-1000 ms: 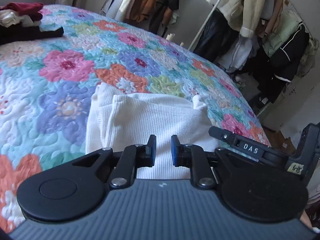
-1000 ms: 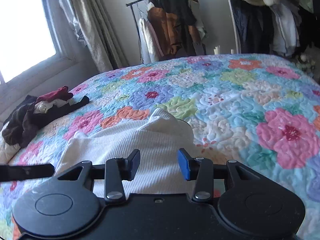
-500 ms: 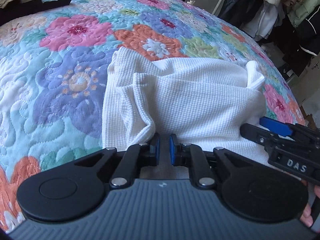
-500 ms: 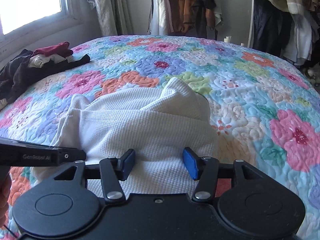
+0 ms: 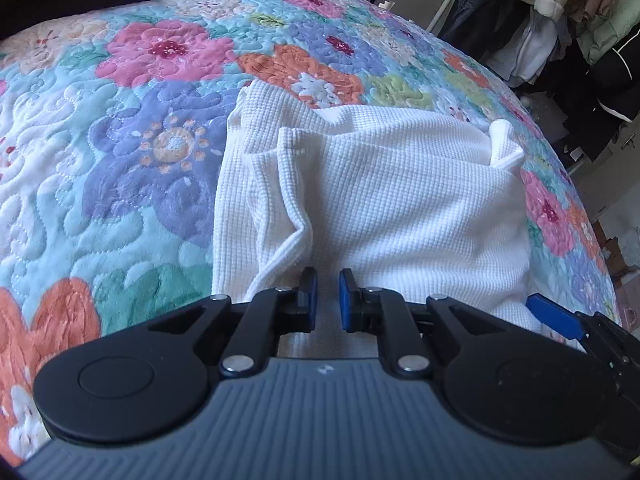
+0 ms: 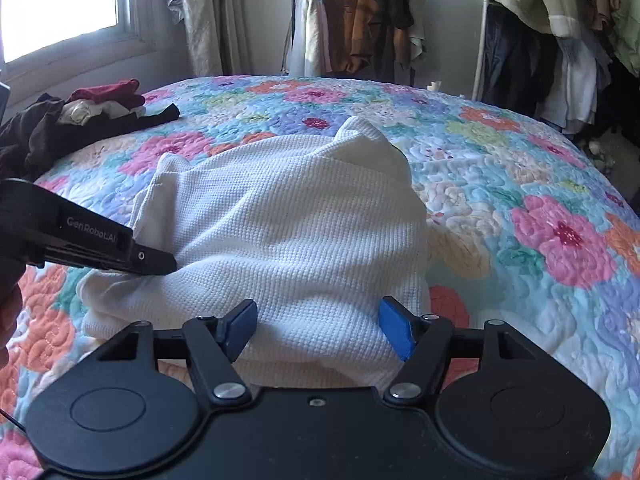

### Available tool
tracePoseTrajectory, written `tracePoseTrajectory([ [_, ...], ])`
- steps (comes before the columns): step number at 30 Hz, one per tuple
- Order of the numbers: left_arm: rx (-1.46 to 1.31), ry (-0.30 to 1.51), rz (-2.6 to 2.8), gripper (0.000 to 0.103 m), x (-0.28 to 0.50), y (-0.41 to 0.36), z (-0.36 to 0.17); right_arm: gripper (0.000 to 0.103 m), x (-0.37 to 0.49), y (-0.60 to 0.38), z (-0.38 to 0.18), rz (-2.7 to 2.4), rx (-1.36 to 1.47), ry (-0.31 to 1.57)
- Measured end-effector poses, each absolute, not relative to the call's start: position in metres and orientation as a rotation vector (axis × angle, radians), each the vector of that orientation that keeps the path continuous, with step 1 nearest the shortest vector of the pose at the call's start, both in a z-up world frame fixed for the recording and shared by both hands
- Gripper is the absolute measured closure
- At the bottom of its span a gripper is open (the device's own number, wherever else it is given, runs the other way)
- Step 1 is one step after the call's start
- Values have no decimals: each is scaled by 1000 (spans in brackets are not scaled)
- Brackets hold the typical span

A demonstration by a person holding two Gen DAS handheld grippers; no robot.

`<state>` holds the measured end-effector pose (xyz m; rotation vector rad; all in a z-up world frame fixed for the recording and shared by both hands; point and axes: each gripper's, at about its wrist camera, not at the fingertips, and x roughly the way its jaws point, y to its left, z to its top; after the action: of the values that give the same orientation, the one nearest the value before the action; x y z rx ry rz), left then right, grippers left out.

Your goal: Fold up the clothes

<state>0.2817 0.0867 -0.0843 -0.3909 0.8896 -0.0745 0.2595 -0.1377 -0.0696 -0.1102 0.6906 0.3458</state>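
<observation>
Reading "GenRobot.AI" in pale letters, the left gripper (image 6: 160,262) rests its black tip on a folded white waffle-knit garment (image 6: 296,240) lying on a floral quilted bedspread (image 6: 520,216). Its blue pads (image 5: 308,294) stand narrowly apart with nothing visibly pinched. The right gripper (image 6: 318,326) is opening, jaws wide above the garment's near edge. Bare quilt spreads rightward; a heap of dark clothes (image 6: 80,120) sits far left.

The white garment's (image 5: 392,200) near edge lies hidden behind the left gripper (image 5: 324,300).
</observation>
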Motion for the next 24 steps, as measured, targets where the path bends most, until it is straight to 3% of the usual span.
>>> tracePoseTrajectory([
  [2, -362, 885, -72, 69, 273, 79, -75, 29, 251, -141, -64, 341, -84, 692],
  [4, -340, 875, -72, 29, 263, 71, -64, 27, 244, -145, -55, 339, -53, 699],
  [5, -324, 872, -61, 24, 258, 66, -59, 25, 240, -148, -50, 339, -28, 713],
  [10, -183, 868, 30, 15, 234, 44, -30, 20, 224, -153, -30, 348, 18, 791],
  [24, -127, 922, 78, 15, 194, 22, 7, 18, 190, -171, 0, 325, 8, 846],
])
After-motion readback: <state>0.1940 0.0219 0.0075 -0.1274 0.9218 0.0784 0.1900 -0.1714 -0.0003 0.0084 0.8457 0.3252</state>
